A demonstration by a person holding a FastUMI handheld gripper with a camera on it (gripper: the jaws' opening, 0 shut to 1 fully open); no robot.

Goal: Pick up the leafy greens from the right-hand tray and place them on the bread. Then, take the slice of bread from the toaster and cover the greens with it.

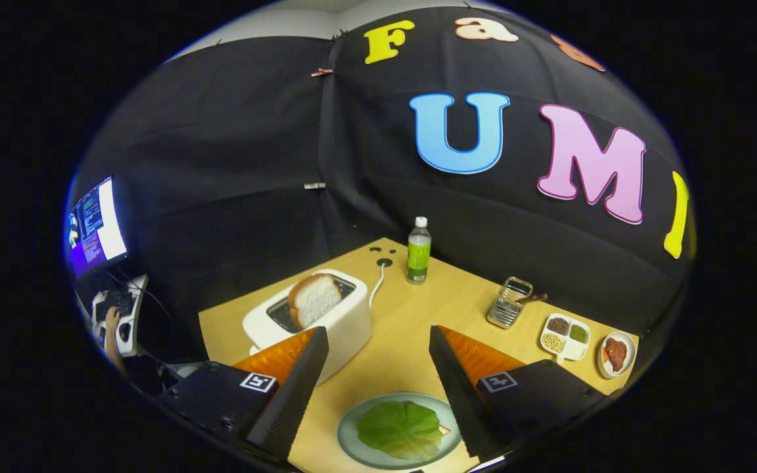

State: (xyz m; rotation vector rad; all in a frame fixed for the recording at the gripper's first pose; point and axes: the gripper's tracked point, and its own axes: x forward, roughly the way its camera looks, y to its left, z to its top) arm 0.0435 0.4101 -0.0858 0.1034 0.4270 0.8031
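Gripper view: gripper [378, 368] apart w/ crinkly leafy greens [401, 429] on round plate [352, 443] between.

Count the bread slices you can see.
2. One bread slice stands in the toaster, beyond the open gripper; a second's corner peeks from under the greens; more may be hidden.

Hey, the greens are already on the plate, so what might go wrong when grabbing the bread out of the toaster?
1. The bread slice leans tilted in the toaster slot, so the open tool may pinch only a corner and let it slip.
2. A hard squeeze would probably crush it.
3. The leafy greens on the plate cover the bread below, with just a corner showing, so the top slice may land off-centre.
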